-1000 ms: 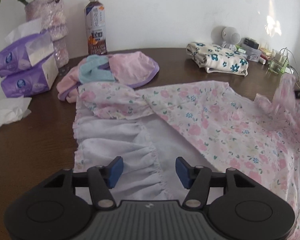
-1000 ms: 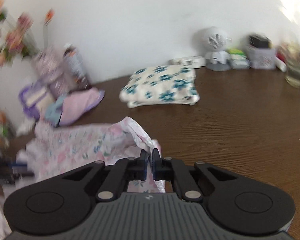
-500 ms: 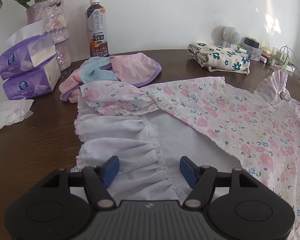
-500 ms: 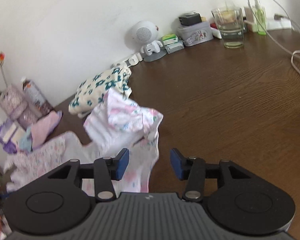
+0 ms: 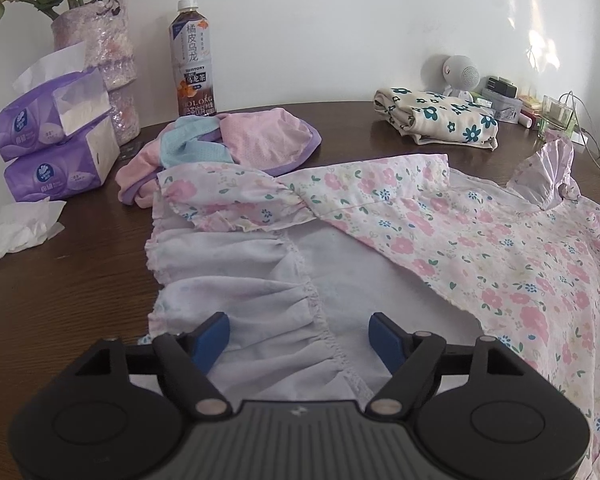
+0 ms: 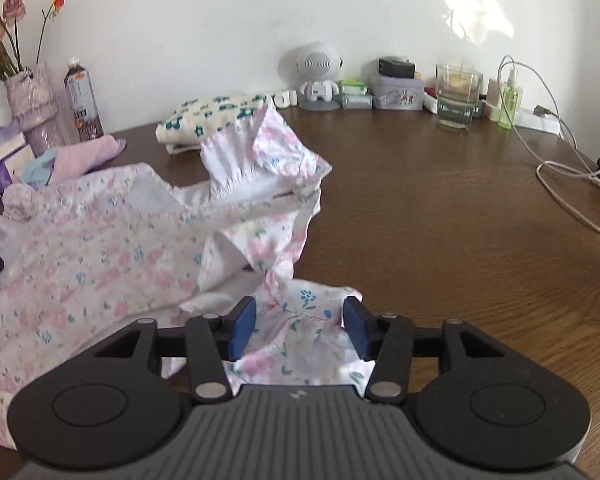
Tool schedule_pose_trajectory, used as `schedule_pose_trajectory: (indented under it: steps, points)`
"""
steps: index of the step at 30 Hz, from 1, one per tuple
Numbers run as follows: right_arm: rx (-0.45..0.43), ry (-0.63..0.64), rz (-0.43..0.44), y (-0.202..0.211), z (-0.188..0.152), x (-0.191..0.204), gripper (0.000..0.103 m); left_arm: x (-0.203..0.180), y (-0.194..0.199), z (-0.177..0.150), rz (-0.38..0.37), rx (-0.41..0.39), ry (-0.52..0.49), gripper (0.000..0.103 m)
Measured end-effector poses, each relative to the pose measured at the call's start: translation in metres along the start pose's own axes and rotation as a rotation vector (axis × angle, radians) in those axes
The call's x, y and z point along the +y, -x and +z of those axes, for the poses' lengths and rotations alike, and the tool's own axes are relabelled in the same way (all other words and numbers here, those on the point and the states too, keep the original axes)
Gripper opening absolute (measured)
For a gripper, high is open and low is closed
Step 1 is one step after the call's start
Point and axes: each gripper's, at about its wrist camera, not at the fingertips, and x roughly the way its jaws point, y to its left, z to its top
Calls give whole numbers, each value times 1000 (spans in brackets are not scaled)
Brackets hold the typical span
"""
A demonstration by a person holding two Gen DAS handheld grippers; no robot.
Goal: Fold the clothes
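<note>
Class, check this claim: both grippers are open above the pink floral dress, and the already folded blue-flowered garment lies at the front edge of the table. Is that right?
Not quite. The folded blue-flowered garment lies at the back of the table, near the wall, as the left wrist view shows. The left gripper and right gripper are indeed open above the pink floral dress.

Pink-floral white dress (image 5: 480, 240), teal-flowered cream bundle (image 5: 436, 120), purple tissue packs (image 5: 52, 140)
</note>
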Motion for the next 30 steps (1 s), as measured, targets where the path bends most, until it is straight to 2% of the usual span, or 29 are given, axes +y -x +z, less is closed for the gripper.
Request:
schedule_pose_trajectory:
  steps: [3, 5, 11, 14, 18, 20, 23, 30]
  points:
    - [-3, 2, 3, 0, -4, -4, 15, 0, 0, 0, 4, -1, 1, 76]
    - [-8, 8, -6, 2, -4, -9, 7, 0, 1, -2, 6, -6, 2, 77]
    - [-11, -3, -55, 3, -4, -33, 7, 2, 1, -3, 9, -12, 3, 78]
    - [-17, -32, -54, 3, -7, -34, 11, 4, 1, -3, 11, -15, 6, 78]
    - [-126, -81, -26, 26, -5, -16, 37, 6, 2, -4, 10, -17, 20, 76]
    - [-185, -67, 0, 37, -3, 0, 44, 8, 4, -3, 6, -14, 46, 76]
    - [-223, -39, 52, 41, 2, 23, 52, 12, 13, 0, -6, -29, 92, 76]
    - [-198, -61, 94, 27, -1, 40, 53, 3, 29, -4, 21, -21, 55, 76]
